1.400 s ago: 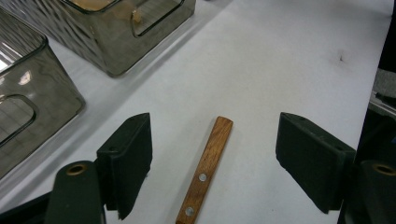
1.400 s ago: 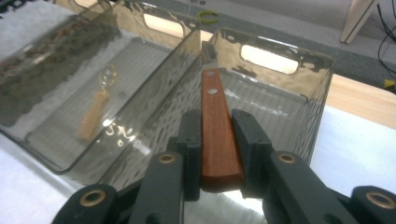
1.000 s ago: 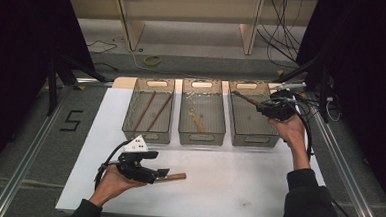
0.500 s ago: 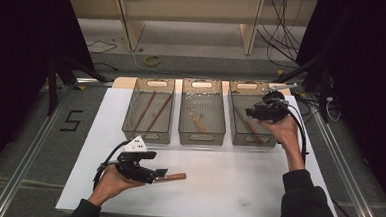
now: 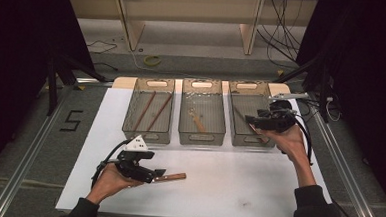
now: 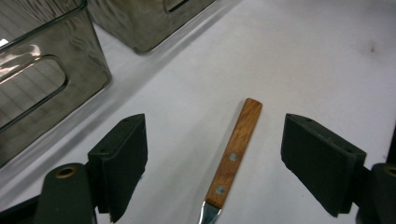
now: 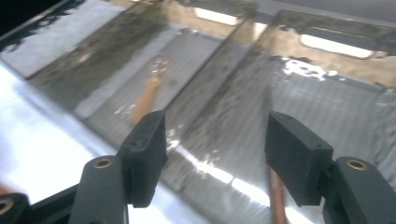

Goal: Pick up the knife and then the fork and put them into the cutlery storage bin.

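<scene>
A utensil with a wooden handle (image 5: 172, 177) (image 6: 236, 144) lies flat on the white table sheet. My left gripper (image 5: 158, 174) (image 6: 215, 135) is open, one jaw on either side of the handle, neither touching it. My right gripper (image 5: 250, 120) (image 7: 215, 140) hovers over the near part of the right clear bin (image 5: 252, 140). Its jaws have just been opening and nothing is between them. A slim brown-handled utensil (image 5: 238, 113) (image 7: 275, 196) lies in that bin under the gripper.
Three clear bins stand in a row at the far side of the sheet. The left bin (image 5: 147, 136) holds two brown sticks (image 5: 151, 111). The middle bin (image 5: 201, 137) holds a wooden-handled utensil (image 5: 198, 121) (image 7: 147, 95). Metal rails edge the table.
My right gripper has drawn back from the far end of the right bin toward its near end and opened. The slim utensil it held now lies in the bin. The left hand has stayed put.
</scene>
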